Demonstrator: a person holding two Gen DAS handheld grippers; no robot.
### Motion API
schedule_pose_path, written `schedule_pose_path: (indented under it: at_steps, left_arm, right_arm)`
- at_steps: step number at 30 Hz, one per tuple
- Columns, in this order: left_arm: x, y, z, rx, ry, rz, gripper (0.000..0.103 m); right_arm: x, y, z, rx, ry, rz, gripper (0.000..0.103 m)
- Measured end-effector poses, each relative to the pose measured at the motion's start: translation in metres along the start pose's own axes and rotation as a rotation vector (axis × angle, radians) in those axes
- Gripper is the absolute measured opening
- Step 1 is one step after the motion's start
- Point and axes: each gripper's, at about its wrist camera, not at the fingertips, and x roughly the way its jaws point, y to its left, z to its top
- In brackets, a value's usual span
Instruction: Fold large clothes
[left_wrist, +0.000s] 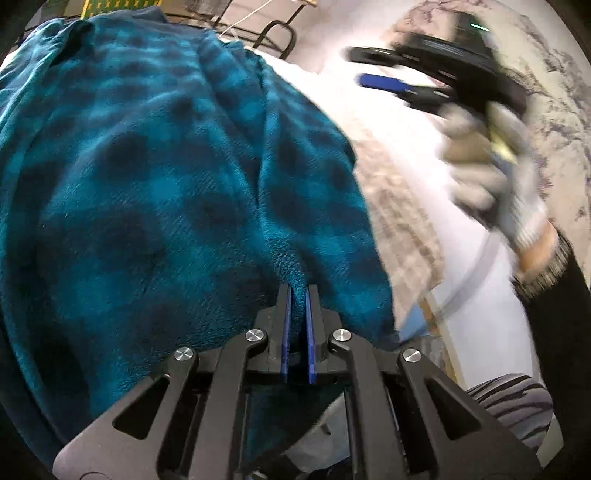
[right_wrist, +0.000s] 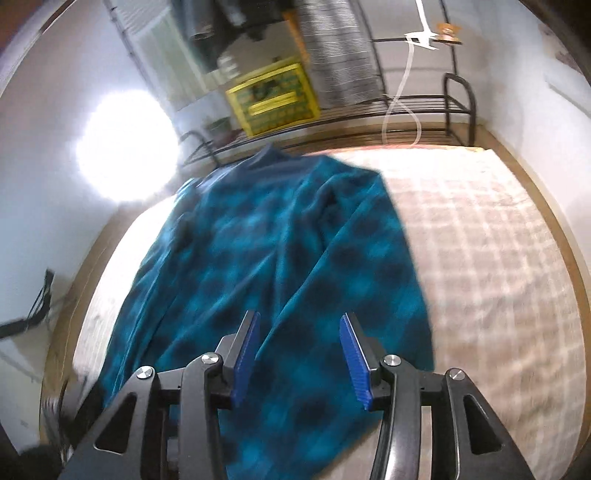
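Observation:
A large teal and dark blue checked fleece garment (left_wrist: 155, 177) lies spread over a bed with a pale checked cover (right_wrist: 498, 258). My left gripper (left_wrist: 298, 291) is shut on a pinched fold of the garment near its lower hem, the cloth wedged between the blue pads. In the right wrist view the same garment (right_wrist: 280, 266) fills the middle, and my right gripper (right_wrist: 299, 321) hovers above its near part with the jaws apart and nothing between them. The left wrist view also shows the right gripper (left_wrist: 364, 66), blurred, held by a gloved hand (left_wrist: 487, 173) above the bed.
A black metal bed frame (right_wrist: 458, 99) runs along the far edge of the bed. Beyond it stand a yellow crate (right_wrist: 273, 99) and hanging striped cloth (right_wrist: 340, 55). A white cord (right_wrist: 402, 92) dangles at the back. A bright lamp glare (right_wrist: 125, 147) sits at the left.

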Motion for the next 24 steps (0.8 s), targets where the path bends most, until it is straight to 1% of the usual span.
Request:
schedule_pose_path:
  at_steps: [2, 3, 7, 9, 12, 13, 15, 16, 17, 18, 20, 24]
  left_arm:
    - [-0.005, 0.000, 0.001, -0.014, -0.009, -0.030, 0.004]
    - [-0.008, 0.001, 0.002, -0.025, -0.014, -0.052, 0.004]
    - [-0.018, 0.001, 0.004, -0.038, -0.024, -0.118, 0.002]
    - [-0.019, -0.004, 0.005, -0.016, -0.028, -0.117, 0.002]
    - [-0.018, -0.009, 0.004, 0.020, -0.022, -0.111, 0.002]
    - [-0.016, -0.009, 0.005, 0.023, -0.020, -0.110, 0.002]
    - [-0.013, -0.007, 0.004, 0.015, -0.008, -0.117, 0.002]
    - [-0.011, -0.006, 0.004, 0.008, 0.000, -0.123, 0.002]
    - [-0.011, -0.005, 0.003, 0.002, 0.006, -0.128, 0.002]
    - [-0.009, -0.004, 0.004, -0.002, 0.011, -0.131, 0.002]
    - [-0.011, -0.004, 0.003, -0.006, 0.013, -0.138, 0.002]
    - [-0.016, -0.004, 0.000, -0.001, 0.006, -0.152, 0.002]
  right_arm:
    - [0.022, -0.009, 0.023, 0.023, 0.004, -0.015, 0.051]
    - [0.036, -0.015, 0.038, 0.047, 0.004, -0.034, 0.052]
    - [0.080, -0.031, 0.077, 0.120, 0.014, -0.077, 0.052]
    - [0.103, -0.039, 0.095, 0.148, 0.023, -0.105, 0.052]
    - [0.136, -0.048, 0.116, 0.163, 0.042, -0.175, 0.052]
    - [0.147, -0.051, 0.122, 0.163, 0.050, -0.205, 0.052]
    - [0.162, -0.055, 0.130, 0.168, 0.060, -0.235, 0.052]
    - [0.170, -0.058, 0.132, 0.172, 0.069, -0.246, 0.048]
    - [0.177, -0.060, 0.134, 0.173, 0.081, -0.248, 0.031]
    - [0.184, -0.062, 0.135, 0.172, 0.102, -0.248, 0.011]
    - [0.187, -0.061, 0.135, 0.157, 0.105, -0.280, 0.000]
    - [0.161, -0.050, 0.141, 0.119, 0.027, -0.301, 0.000]
